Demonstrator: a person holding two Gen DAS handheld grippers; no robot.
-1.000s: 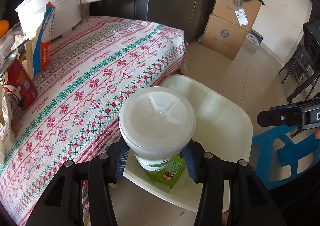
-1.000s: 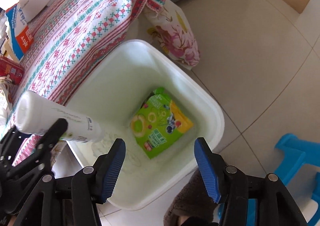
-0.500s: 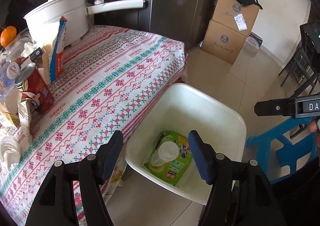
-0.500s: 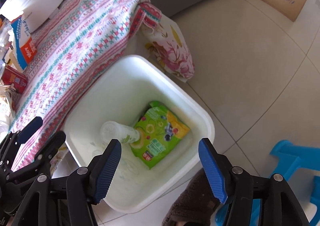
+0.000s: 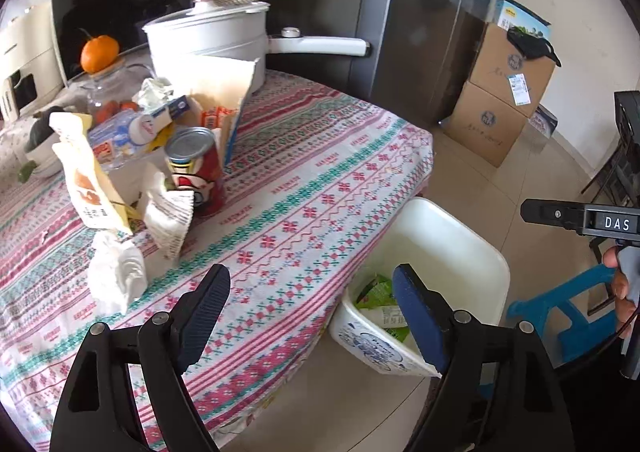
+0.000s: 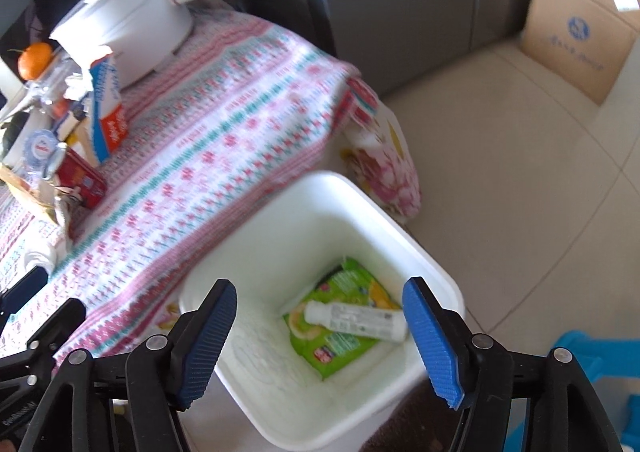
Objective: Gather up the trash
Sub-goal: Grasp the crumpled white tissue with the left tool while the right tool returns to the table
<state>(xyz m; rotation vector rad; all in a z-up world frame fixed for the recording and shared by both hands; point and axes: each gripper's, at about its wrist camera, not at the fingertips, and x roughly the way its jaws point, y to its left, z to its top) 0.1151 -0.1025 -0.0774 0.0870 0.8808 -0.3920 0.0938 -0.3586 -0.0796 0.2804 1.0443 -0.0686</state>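
A white bin [image 6: 436, 264] holding a green wrapper [image 6: 340, 348] and white bottle [image 6: 356, 321] sits beside a tablecloth [image 5: 304, 188] patterned in red, pink and teal bands.

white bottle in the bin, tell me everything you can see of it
The white bottle is a slim plastic-looking cylinder with a narrower white cap end at its left and a pale printed label, blurred past reading. It lies on its side at the bottom of the white bin, resting across a green snack packet. Nothing grips it.
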